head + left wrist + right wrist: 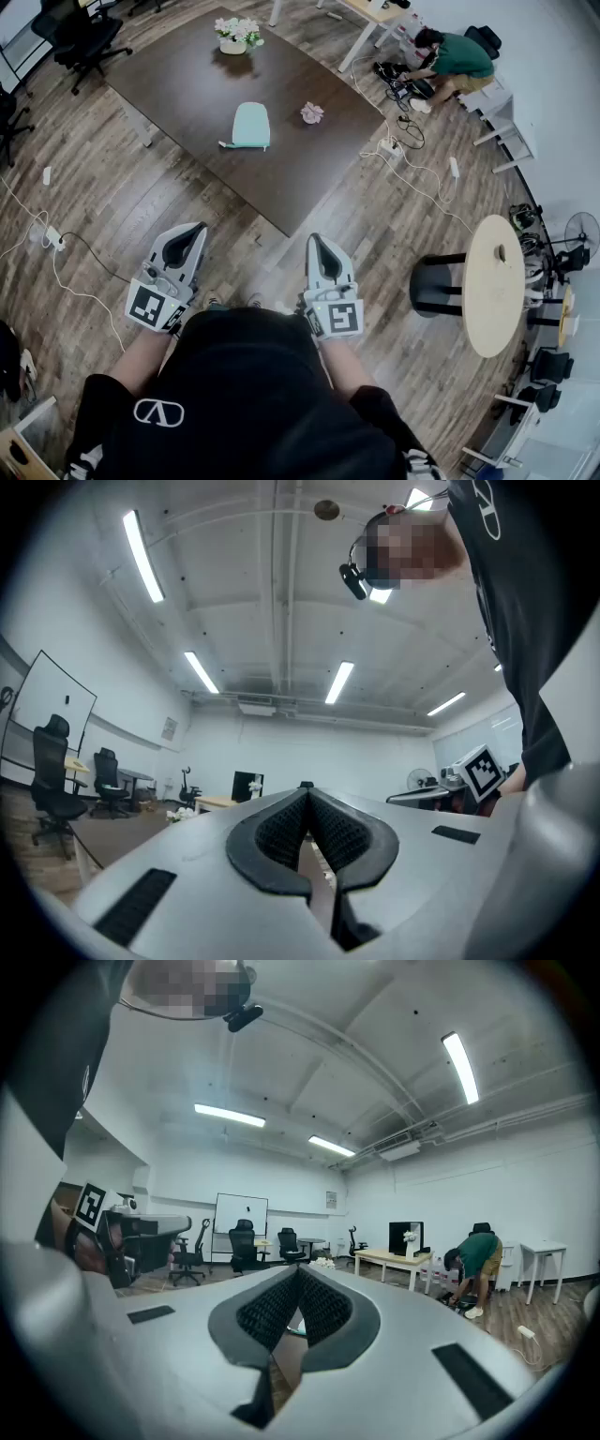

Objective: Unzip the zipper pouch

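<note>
The left gripper has its ribbed black pads pressed together at the tips, with nothing between them. Only a sliver of floor shows through the slot lower down. The right gripper is closed tip to tip in the same way and is empty; a speck of mint green shows through the gap behind its pads. Both are held side by side, apart from each other, in front of the person's black shirt. They are over the wood-plank floor, short of the table.

The mint-green zipper pouch lies flat on the dark brown table, well ahead of both grippers and touched by neither. A small tab sticks out at its near left corner. It looks zipped, and what it holds cannot be seen. Just to its right lies a small pinkish crumpled thing. At the table's far edge a white pot holds pale flowers. Past the table's right corner a person in a green shirt crouches on the floor. A round light-wood table stands off to the right.
</note>
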The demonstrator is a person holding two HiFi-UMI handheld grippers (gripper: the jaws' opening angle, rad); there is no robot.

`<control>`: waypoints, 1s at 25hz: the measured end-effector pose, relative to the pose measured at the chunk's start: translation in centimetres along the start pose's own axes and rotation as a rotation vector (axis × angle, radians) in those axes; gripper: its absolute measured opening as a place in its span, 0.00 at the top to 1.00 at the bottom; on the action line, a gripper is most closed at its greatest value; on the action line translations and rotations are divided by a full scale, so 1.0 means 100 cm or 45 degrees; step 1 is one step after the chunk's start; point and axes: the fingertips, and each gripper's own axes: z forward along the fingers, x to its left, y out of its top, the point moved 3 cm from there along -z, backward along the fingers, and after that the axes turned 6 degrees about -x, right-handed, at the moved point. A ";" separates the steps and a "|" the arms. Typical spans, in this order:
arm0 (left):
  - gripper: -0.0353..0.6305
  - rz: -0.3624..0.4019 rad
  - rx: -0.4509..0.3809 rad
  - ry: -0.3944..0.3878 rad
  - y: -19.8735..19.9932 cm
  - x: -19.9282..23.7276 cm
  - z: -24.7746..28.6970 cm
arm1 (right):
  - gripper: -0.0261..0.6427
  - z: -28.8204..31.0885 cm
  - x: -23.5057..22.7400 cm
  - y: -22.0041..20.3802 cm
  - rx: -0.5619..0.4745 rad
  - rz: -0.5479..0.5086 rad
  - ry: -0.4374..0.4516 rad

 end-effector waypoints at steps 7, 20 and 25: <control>0.94 -0.002 -0.009 -0.005 -0.001 -0.002 0.001 | 0.97 -0.003 -0.002 -0.002 0.003 0.005 -0.013; 0.94 -0.011 -0.004 -0.008 0.001 0.000 -0.002 | 0.96 -0.004 0.002 0.008 -0.068 0.054 -0.027; 0.94 -0.026 -0.008 -0.015 -0.002 0.014 -0.009 | 0.96 0.005 0.010 0.007 -0.079 0.026 -0.047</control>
